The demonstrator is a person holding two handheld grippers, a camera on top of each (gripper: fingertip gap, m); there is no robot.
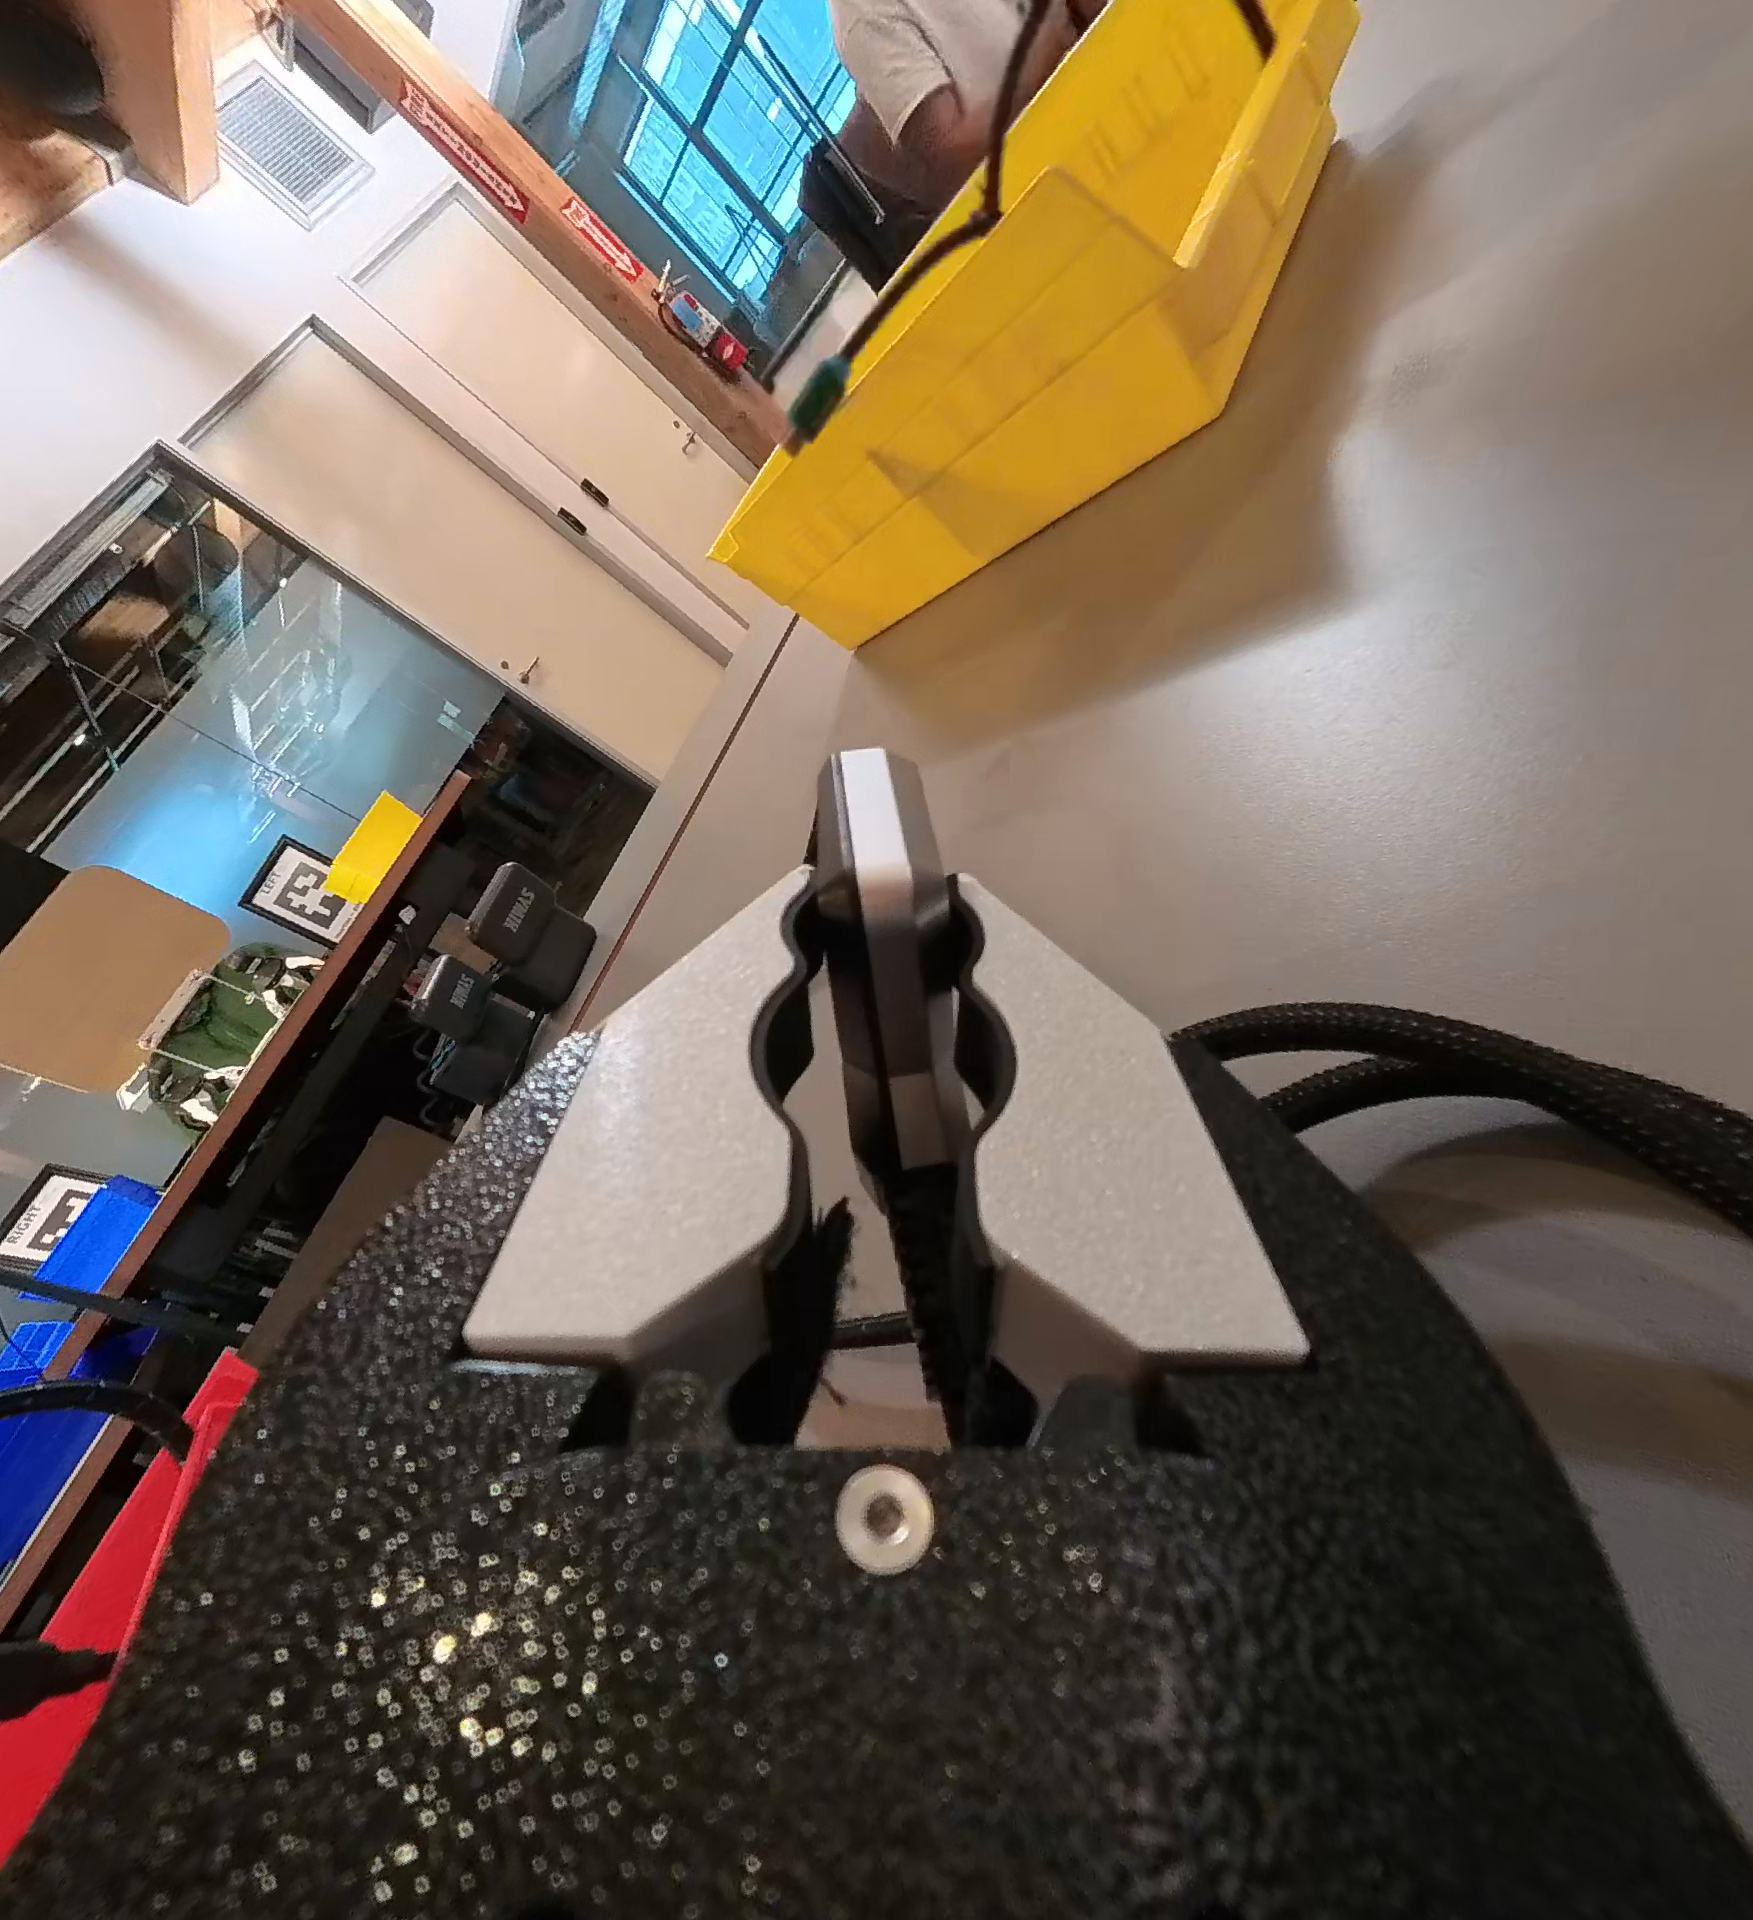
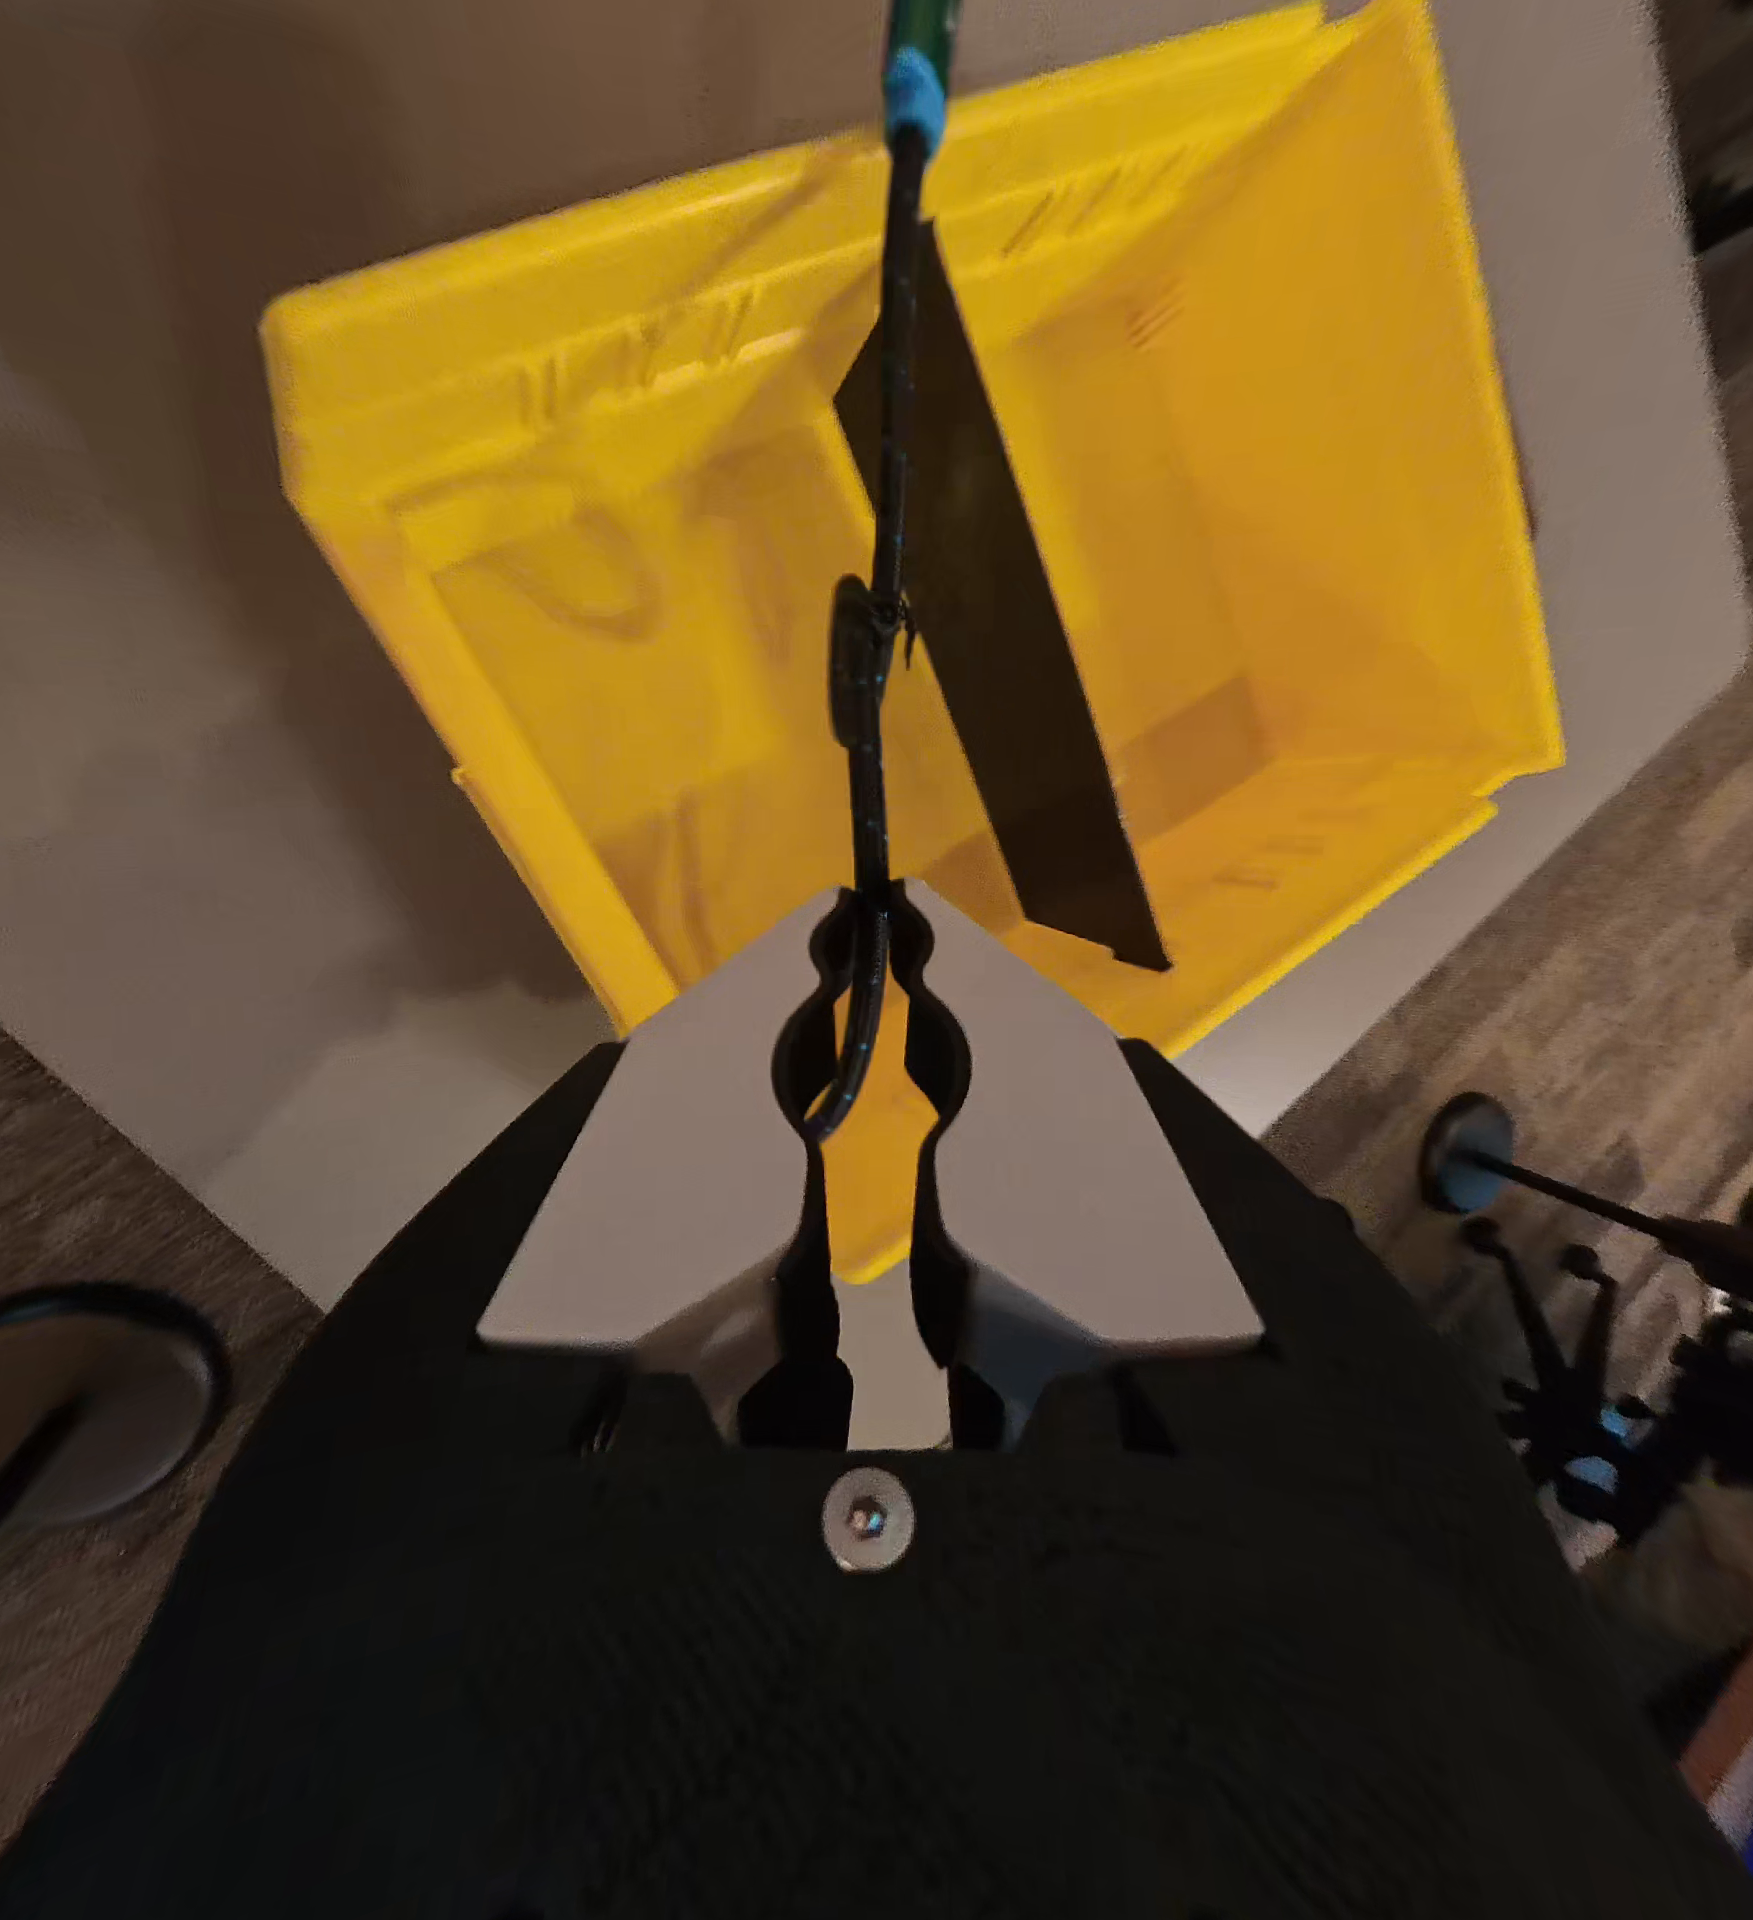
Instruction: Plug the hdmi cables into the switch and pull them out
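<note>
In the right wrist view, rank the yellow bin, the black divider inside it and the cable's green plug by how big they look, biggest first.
1. yellow bin
2. black divider
3. green plug, cut off by the top edge, so its full size is unsure.

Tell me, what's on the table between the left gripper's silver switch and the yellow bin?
Nothing: in the left wrist view, only bare white table lies between the switch and the yellow bin.

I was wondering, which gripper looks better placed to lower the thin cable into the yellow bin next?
Right, I think. The right gripper is already shut on the thin dark cable, which hangs directly above the yellow bin. The left gripper is shut on a silver-and-black flat device over the table, off to one side of the bin.
</note>
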